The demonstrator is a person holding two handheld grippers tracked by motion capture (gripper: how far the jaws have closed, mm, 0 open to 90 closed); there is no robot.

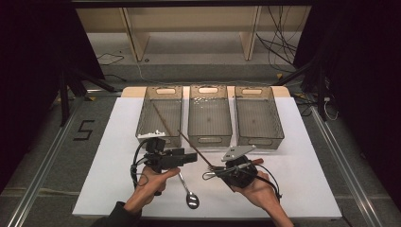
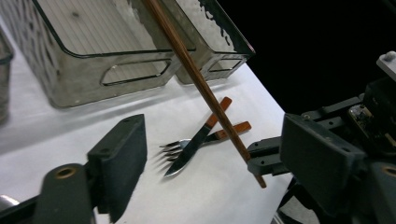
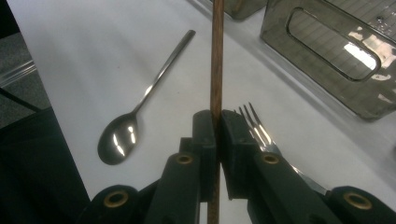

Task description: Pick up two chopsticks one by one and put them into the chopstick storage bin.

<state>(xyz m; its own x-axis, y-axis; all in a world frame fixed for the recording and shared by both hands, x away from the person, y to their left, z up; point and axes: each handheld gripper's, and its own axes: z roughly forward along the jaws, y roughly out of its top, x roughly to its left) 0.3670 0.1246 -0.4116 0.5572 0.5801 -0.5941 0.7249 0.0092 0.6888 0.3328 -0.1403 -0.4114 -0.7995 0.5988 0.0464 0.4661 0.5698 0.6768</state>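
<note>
My right gripper is shut on a long brown chopstick near its lower end. The stick slants up and to the left toward the bins. My left gripper stands open just left of it, its jaws level and pointing right. In the left gripper view the chopstick crosses the wide gap between the jaws without touching either pad. A steel spoon lies near the table's front edge. A wooden-handled knife and fork lie crossed under the right gripper.
Three smoky clear bins stand in a row at the back of the white table: left, middle, right. Another chopstick lies in the left bin. Black stands and cables flank the table.
</note>
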